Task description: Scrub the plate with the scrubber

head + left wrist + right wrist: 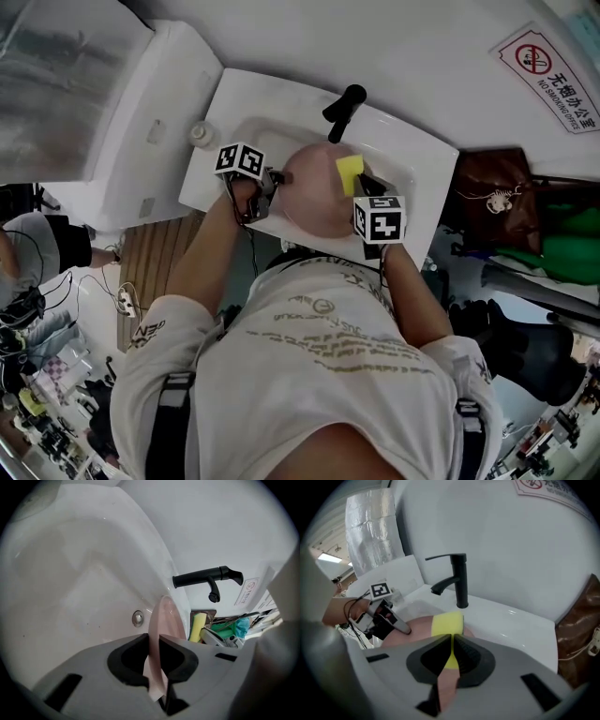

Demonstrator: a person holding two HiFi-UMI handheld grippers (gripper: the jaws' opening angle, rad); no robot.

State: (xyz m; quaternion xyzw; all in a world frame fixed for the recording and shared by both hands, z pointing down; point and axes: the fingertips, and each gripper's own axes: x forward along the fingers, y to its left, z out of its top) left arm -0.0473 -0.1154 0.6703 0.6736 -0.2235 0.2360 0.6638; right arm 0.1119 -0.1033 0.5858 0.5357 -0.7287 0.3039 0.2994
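The pink plate (314, 206) is held over the white sink (417, 141), below the black tap (343, 111), and is gripped at its left rim by the left gripper (279, 177). In the left gripper view, the jaws are seen clamped on the thin edge, with the plate standing edge-on between them. The yellow scrubber (350, 171) is pinched in the right gripper (366, 184). In the right gripper view, the jaws are closed on its near end and the free end is laid against the plate's face near the far rim. The step in hand is judged to be the scrubbing stroke itself. For it to be done well, the scrubber should be kept flat on the face rather than on a corner, so that a broad patch is wiped at each pass. Strokes are best drawn across the face and round towards the rim in overlapping bands. Pressure should be moderate, since the plate is carried by a single narrow bite on its rim and could be levered out of it. Pushes are therefore better aimed towards the clamped side than away from it. The plate should be held low over the basin, so that a slip would be caught there. The tap stands just beyond the scrubber and should be kept clear of on the far strokes.
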